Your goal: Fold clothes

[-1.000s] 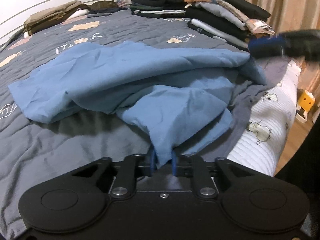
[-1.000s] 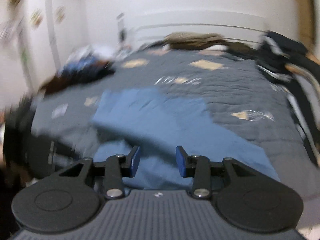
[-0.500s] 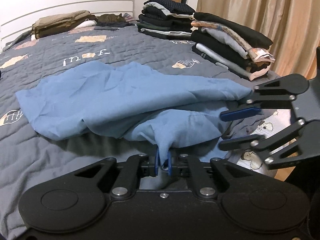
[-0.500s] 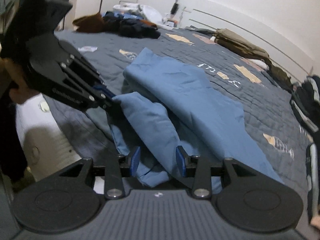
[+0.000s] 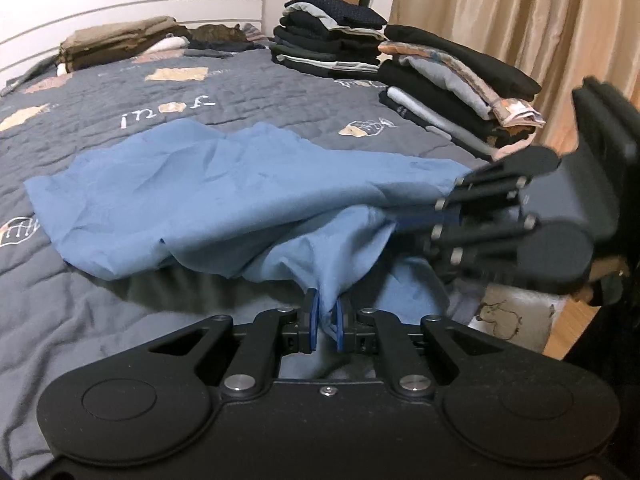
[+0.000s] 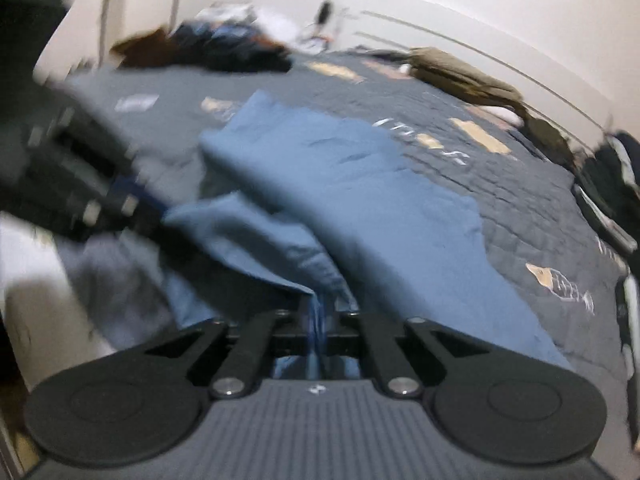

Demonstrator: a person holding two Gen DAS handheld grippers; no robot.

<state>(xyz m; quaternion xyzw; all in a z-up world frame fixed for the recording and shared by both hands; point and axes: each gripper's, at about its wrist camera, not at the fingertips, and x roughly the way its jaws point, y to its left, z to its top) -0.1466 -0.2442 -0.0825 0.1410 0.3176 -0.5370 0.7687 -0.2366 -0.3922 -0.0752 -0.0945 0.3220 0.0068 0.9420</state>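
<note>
Partly blurred blue garment (image 6: 360, 200)

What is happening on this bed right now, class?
A person is folding laundry with a pair of handheld tongs. The left tongs are shut on a bunched edge of a blue garment spread on the grey quilt. The right tongs have closed on another edge of the same garment, near the bed's side. Finished stacks of folded clothes sit at the far corner, and the blue piece is not yet folded.
</note>
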